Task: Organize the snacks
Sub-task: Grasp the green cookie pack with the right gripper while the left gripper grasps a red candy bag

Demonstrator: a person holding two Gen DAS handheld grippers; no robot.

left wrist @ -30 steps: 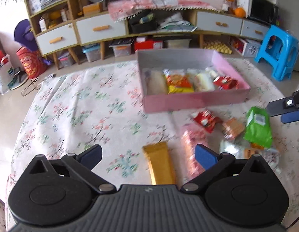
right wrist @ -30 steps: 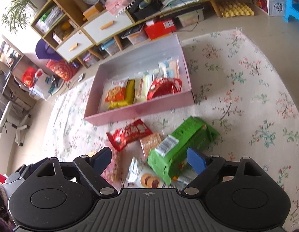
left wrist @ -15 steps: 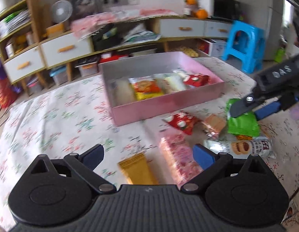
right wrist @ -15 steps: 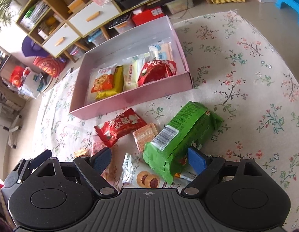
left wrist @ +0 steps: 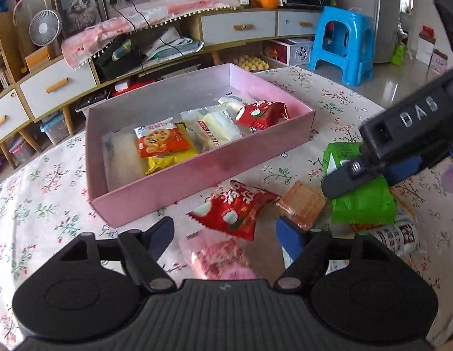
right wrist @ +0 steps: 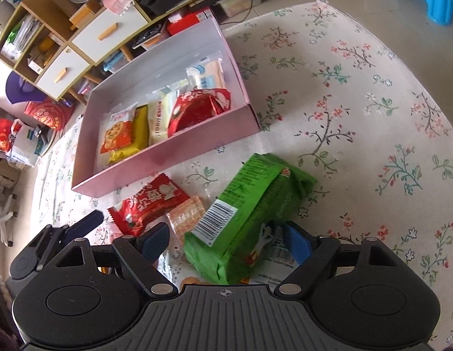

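Our left gripper (left wrist: 226,231) closing over pink packet (left wrist: 219,259), no contact; right gripper (right wrist: 225,241) closing around green pack (right wrist: 249,204), untouched.

Your left gripper (left wrist: 225,229) drops off the gold bar, now over the pink pkt (left wrist: 219,259), jaws closing. Your right gripper (right wrist: 225,241) sinks around the green pkt (right wrist: 249,216), lower-centre frame, jaws closing.

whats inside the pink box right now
The pink box holds a red packet, white packets, an orange biscuit packet lying on a yellow one, and a clear bag. Anything beneath them is covered.
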